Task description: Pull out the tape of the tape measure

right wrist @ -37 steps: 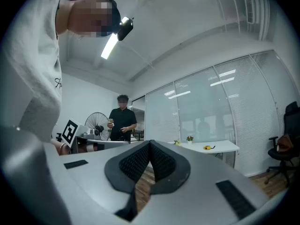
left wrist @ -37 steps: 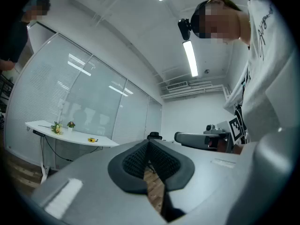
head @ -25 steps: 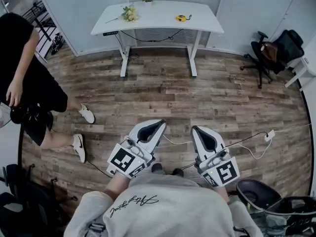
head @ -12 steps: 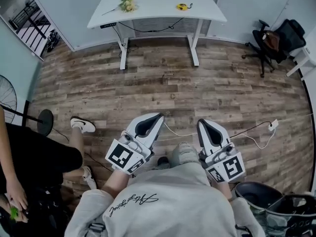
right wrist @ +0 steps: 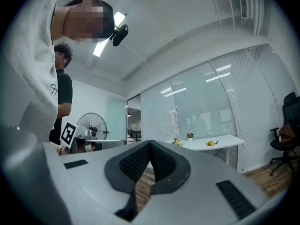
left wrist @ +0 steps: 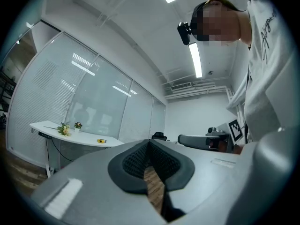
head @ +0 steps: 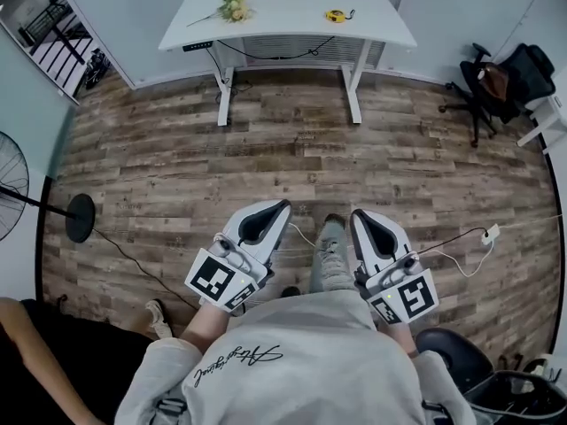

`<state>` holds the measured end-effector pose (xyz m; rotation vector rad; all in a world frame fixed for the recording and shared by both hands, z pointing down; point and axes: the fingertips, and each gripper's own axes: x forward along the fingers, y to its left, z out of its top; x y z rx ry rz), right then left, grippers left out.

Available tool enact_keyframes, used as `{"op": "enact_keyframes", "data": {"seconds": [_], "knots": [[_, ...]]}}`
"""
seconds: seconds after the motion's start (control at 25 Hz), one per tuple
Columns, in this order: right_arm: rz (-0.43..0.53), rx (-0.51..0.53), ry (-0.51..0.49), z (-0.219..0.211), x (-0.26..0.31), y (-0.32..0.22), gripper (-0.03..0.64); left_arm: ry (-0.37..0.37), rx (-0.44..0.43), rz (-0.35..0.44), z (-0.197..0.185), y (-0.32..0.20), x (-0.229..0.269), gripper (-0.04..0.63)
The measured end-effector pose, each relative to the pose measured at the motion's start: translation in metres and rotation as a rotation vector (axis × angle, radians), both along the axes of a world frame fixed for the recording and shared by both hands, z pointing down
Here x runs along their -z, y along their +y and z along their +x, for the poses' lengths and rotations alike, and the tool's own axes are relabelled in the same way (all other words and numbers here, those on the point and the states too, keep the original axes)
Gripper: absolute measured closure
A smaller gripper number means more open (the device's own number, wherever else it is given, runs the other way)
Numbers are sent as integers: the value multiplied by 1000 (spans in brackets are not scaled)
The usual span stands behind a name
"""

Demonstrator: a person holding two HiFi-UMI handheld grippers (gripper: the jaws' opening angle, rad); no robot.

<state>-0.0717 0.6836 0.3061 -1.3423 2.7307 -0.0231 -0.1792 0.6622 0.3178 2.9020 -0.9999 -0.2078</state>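
**A:** ok so what are the grippers actually doing, have they got hold of anything?

**B:** nope, nothing. The left gripper (head: 275, 209) has its jaws pressed right together. The black ribbed pads (left wrist: 132, 163) meet at the tip and there's nothing between them. The right gripper (head: 363, 216) is the same, clamped tight on itself and empty. Both are held side by side, close in front of the person's body, with the fingertips pointing across the room.

**A:** and the tape measure?

**B:** The tape measure (head: 334, 14) is the little yellow thing way out ahead of both sets of fingertips, sitting on the white table (head: 283, 27) against the far wall. It's well apart from the fingers, with a big stretch of wood floor (head: 292, 149) in between. From the head view it lines up roughly between the two grippers, a bit more toward the right one. I can't see any tape pulled out of it from here, it's too small to be sure.

**A:** anything else near it?

**B:** There's a bunch of flowers (head: 233, 7) on the same table, off to the left of the tape measure and not touching it. Beyond the right fingers, off to the side, there's a black office chair (head: 492, 82). Out past the left fingers there's a standing fan (head: 78, 218).
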Motion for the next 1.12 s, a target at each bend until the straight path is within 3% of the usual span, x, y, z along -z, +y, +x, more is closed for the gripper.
{"op": "enact_keyframes", "data": {"seconds": [0.4,0.72,0.76,0.8,0.88,1.12], "knots": [[1,52,7,26,-13,-88,617,6,71,12,17,-80,-10,597],[37,34,13,76,1,-191,605,1,64,14,67,-178,-5,586],[36,15,24,83,0,-203,396,5,64,19,74,-189,-2,401],[38,-9,38,90,0,-215,156,5,67,24,79,-199,0,141],[50,-54,53,104,1,-234,118,-5,92,35,86,-218,4,115],[51,-98,19,130,5,-278,103,-15,160,34,91,-261,7,116]]}}
